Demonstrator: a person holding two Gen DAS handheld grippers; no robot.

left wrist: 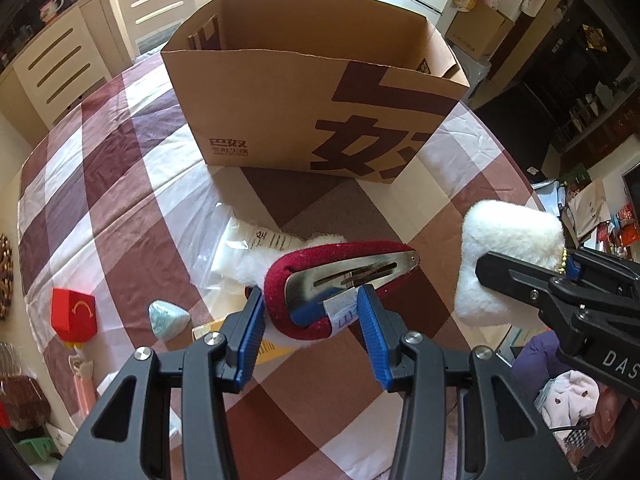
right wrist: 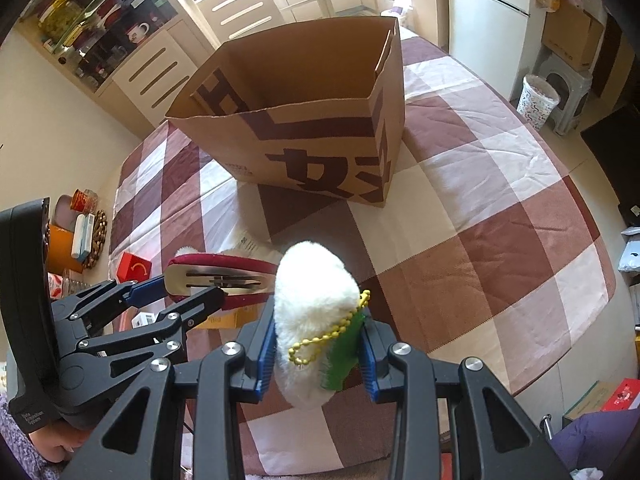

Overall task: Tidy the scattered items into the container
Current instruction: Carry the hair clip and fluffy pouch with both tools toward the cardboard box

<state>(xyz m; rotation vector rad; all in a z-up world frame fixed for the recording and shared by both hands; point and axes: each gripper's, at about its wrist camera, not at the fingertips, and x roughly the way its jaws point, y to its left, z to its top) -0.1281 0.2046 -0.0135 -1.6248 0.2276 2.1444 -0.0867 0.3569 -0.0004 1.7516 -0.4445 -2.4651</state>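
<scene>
An open brown cardboard box (left wrist: 304, 92) (right wrist: 304, 128) stands upright on the checked tablecloth ahead of both grippers. My left gripper (left wrist: 310, 312) is shut on a large red velvet hair clip (left wrist: 340, 272) with a silver metal snap, held above the table; the same clip (right wrist: 224, 276) shows at the left of the right wrist view. My right gripper (right wrist: 318, 344) is shut on a white fluffy plush charm (right wrist: 312, 304) with a green part and a yellow bead chain. That plush (left wrist: 508, 248) hangs at the right in the left wrist view.
On the tablecloth (left wrist: 120, 184) lie a clear plastic bag with white contents (left wrist: 236, 240), a pale teal triangular item (left wrist: 168, 318), a red box toy (left wrist: 74, 314) and a yellow-white packet (left wrist: 268, 350). Cabinets and a chair stand behind the table; clutter lies at the right.
</scene>
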